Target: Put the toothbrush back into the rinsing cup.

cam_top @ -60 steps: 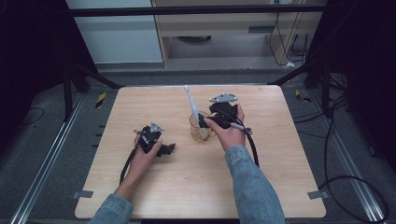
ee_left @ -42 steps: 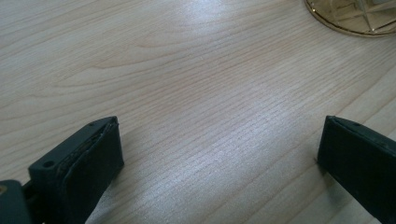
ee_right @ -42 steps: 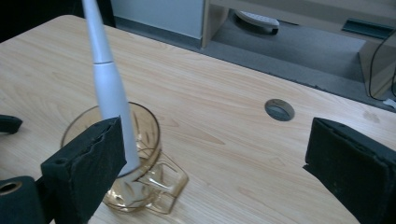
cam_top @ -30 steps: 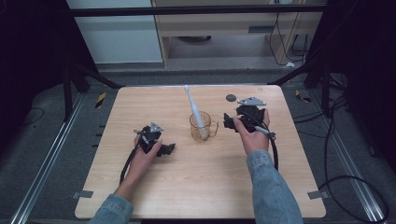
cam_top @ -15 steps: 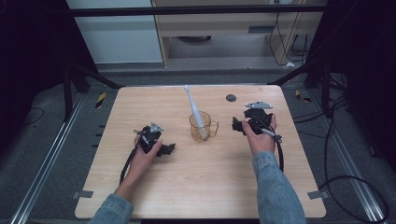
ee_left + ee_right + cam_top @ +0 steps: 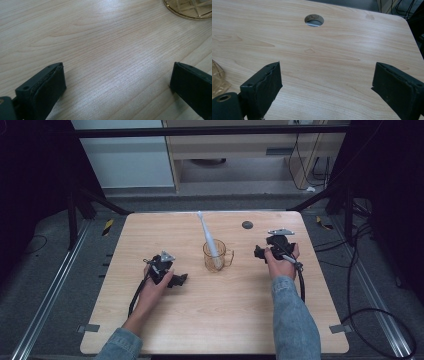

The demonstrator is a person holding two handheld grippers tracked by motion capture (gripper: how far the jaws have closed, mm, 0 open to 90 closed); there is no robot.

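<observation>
Wood table, toothbrush in glass mug btwn tools, cable hole behind.

Light wooden desk with rounded corners, centre of the frame

A clear amber glass mug stands just above the middle with a white toothbrush leaning in it; a small round cable hole sits upper right of centre. Both tools rest on the wood, left and right of the mug.

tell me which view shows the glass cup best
The high view: the whole glass cup stands mid-table with a toothbrush in it. The left gripper view catches just its base; the right gripper view, an edge.
</observation>
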